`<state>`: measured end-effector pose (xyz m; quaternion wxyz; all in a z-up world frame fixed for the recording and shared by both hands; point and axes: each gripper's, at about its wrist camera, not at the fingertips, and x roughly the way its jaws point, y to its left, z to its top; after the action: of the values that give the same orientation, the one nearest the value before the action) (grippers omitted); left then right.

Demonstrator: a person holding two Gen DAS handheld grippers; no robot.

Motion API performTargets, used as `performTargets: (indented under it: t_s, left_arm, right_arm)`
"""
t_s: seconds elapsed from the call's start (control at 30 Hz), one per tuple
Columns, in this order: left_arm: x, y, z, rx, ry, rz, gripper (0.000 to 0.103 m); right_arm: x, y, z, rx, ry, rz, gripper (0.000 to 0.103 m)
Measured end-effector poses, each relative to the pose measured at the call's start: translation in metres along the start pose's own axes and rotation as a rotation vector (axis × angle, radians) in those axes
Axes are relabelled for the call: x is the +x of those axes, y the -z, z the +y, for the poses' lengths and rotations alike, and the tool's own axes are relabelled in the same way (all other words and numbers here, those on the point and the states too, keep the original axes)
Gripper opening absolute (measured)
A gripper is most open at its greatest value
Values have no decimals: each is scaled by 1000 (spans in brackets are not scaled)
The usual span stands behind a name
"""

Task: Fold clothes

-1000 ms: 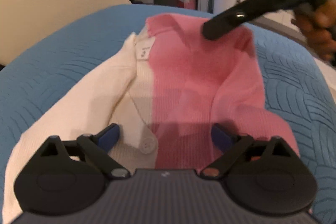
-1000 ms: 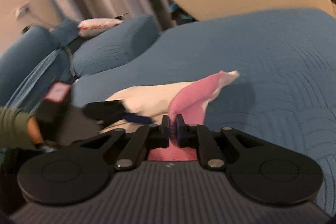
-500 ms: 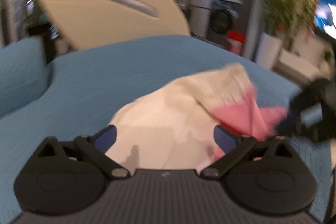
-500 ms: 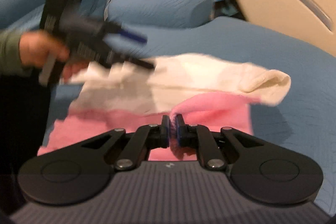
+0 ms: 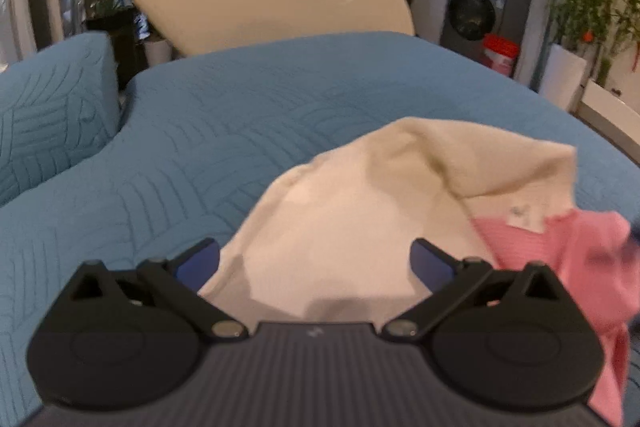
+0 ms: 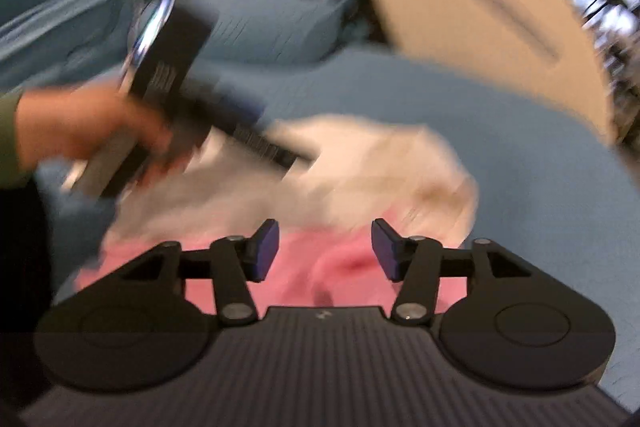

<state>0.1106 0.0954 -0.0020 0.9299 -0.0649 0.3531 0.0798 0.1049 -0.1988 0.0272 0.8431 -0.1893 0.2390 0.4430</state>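
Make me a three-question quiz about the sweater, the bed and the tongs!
1. Where does the sweater lie?
A. on the blue quilt
B. in the washing machine
C. on the floor

2. What colours is the sweater?
A. green and black
B. cream and pink
C. all blue

3. How are the right tongs?
A. shut on the sweater
B. open
C. out of view

Answers: 1 A, blue quilt shows all around it. 2 B, a cream half joins a pink half. 3 B, a wide gap with pink knit showing through.
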Motion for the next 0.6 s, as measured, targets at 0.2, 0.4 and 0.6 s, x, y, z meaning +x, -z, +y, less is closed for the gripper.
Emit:
performTargets:
  t_s: [0.2, 0.4, 0.6]
  left_arm:
    - [8, 2, 33, -104, 39, 28, 102]
    - [2, -5, 41, -151, 99, 16, 102]
    - [-38, -22, 71, -253, 62, -137, 101]
  right_arm:
    - [73, -22, -48, 15, 98, 62, 55]
    - [111, -41, -75, 257, -60, 211, 12]
    - [118, -72, -51, 422, -232, 117, 14]
